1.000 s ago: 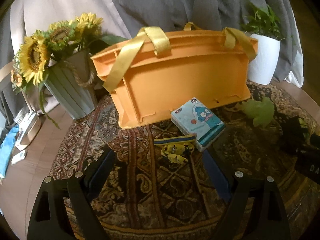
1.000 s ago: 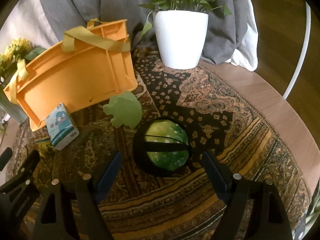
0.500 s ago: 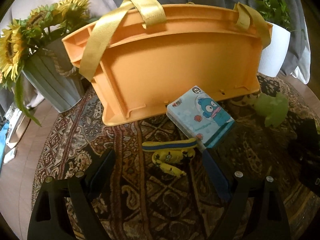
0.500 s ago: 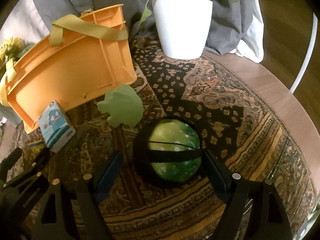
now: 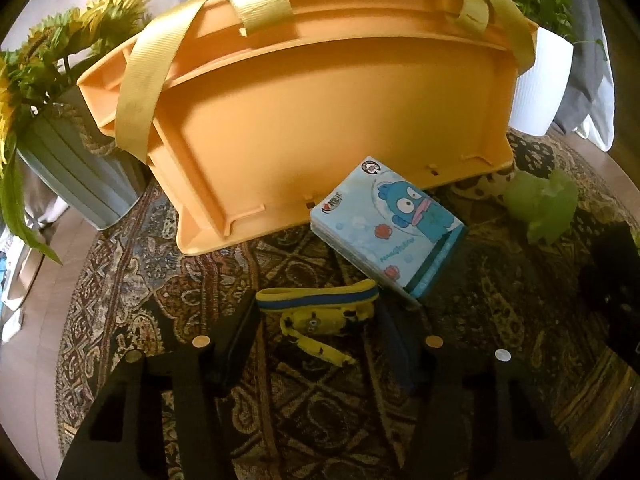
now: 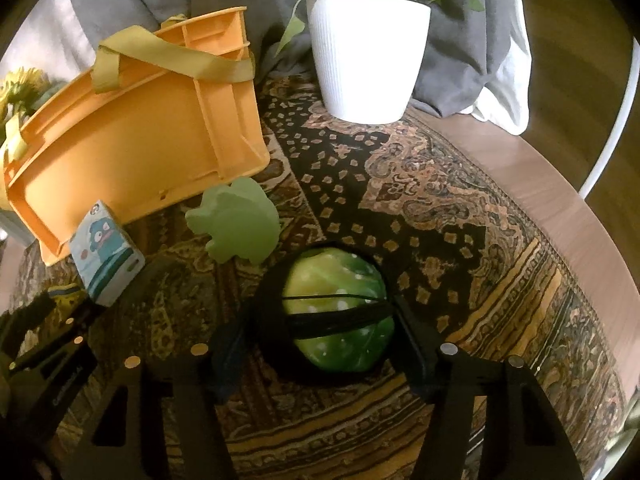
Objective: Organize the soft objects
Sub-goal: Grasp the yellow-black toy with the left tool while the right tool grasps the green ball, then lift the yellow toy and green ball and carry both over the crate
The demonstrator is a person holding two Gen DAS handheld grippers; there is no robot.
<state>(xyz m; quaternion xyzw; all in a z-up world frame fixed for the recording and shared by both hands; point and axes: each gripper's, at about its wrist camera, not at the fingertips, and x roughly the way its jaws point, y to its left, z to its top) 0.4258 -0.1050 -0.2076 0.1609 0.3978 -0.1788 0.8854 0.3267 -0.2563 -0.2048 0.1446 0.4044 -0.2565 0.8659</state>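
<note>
A: Toys lie on the rug [image 6: 460, 208] in front of the orange bin [image 5: 320, 120]: a yellow toy [image 5: 320, 320], a green ball [image 6: 340, 312], a green frog [image 6: 236, 224] and a blue pack [image 5: 388, 228].

B: And the tongs?

A: Left gripper [image 5: 316, 344] straddles the yellow toy, jaws wide, apparently not touching. Right gripper [image 6: 320, 344] brackets the ball, jaws open; contact I cannot tell.

B: Risks?

A: I'd guess the yellow toy's strap could catch a finger, so only the strap lifts. The pack lies just beside the right finger and may get nudged. The ball could squirt out if pinched off-centre, and its black band may snag. The bin leans, so a bump might tip it.
</note>
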